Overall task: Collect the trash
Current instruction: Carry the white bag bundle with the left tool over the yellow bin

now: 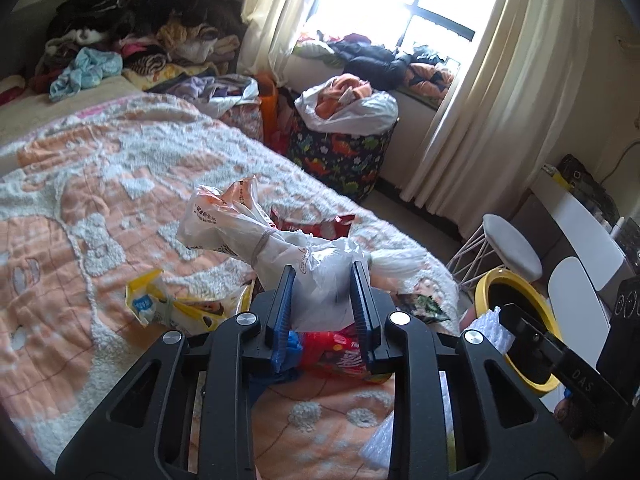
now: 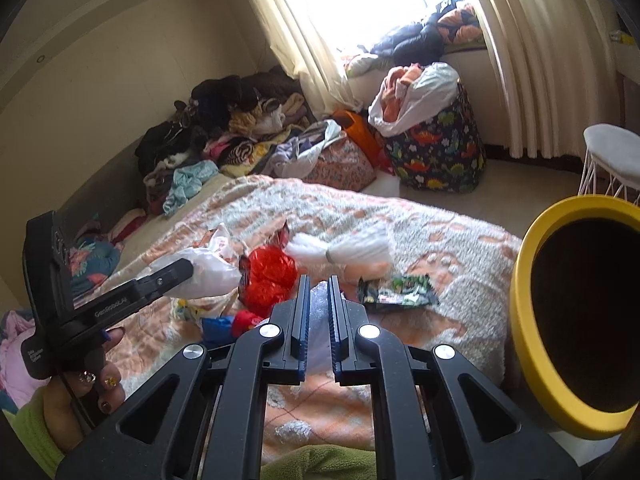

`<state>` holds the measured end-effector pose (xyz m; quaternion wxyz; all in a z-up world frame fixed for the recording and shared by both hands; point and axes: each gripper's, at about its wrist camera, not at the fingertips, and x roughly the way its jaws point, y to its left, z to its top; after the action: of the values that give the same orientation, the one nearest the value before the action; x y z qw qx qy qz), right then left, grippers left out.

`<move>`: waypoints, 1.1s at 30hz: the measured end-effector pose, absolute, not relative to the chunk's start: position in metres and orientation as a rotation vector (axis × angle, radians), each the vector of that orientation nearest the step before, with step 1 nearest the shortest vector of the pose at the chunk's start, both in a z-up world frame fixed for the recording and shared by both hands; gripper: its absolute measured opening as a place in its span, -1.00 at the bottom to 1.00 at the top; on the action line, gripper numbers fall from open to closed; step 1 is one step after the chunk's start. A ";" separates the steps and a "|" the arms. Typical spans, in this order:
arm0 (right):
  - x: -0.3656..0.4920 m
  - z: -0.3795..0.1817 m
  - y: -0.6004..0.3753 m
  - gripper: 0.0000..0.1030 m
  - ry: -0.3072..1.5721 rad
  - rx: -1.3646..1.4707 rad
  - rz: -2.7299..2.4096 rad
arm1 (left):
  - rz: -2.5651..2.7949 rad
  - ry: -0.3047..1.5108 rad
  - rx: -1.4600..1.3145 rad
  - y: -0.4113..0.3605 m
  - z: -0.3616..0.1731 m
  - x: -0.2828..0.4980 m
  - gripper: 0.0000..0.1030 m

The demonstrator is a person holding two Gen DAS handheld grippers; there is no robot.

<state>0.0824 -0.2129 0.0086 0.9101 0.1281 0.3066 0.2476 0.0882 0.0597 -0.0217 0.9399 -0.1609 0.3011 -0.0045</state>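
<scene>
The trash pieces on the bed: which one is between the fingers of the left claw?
The white plastic bag: it sits between the left claw's fingers. The yellow packet and green-black wrapper lie apart, untouched.

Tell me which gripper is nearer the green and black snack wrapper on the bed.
Right. The right gripper sits just left of the green and black snack wrapper, fingers nearly together. The left gripper is farther over, its fingers around the white plastic bag.

A big bed (image 1: 100, 168) with an orange and white blanket is filling the left of the frame. A yellow wrapper (image 1: 176, 308), a white bag (image 1: 320, 276) and a green packet (image 2: 400, 294) are lying on it. Clothes (image 1: 132, 32) are piling up at upper left.
</scene>
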 end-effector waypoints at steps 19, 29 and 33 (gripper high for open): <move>0.077 0.038 -0.280 -0.84 0.500 0.321 0.364 | -0.202 0.533 -0.259 -0.003 0.012 0.088 -0.62; 0.077 0.040 -0.318 -0.84 0.454 0.316 0.250 | -0.279 0.547 -0.211 -0.038 0.010 0.093 -0.63; 0.078 0.040 -0.330 -0.84 0.440 0.319 0.213 | -0.305 0.554 -0.193 -0.050 0.008 0.095 -0.63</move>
<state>0.0779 -0.3298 0.0402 0.9578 0.1572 0.2167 0.1048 0.0950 -0.0495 0.0084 0.9459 -0.0948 0.2718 -0.1495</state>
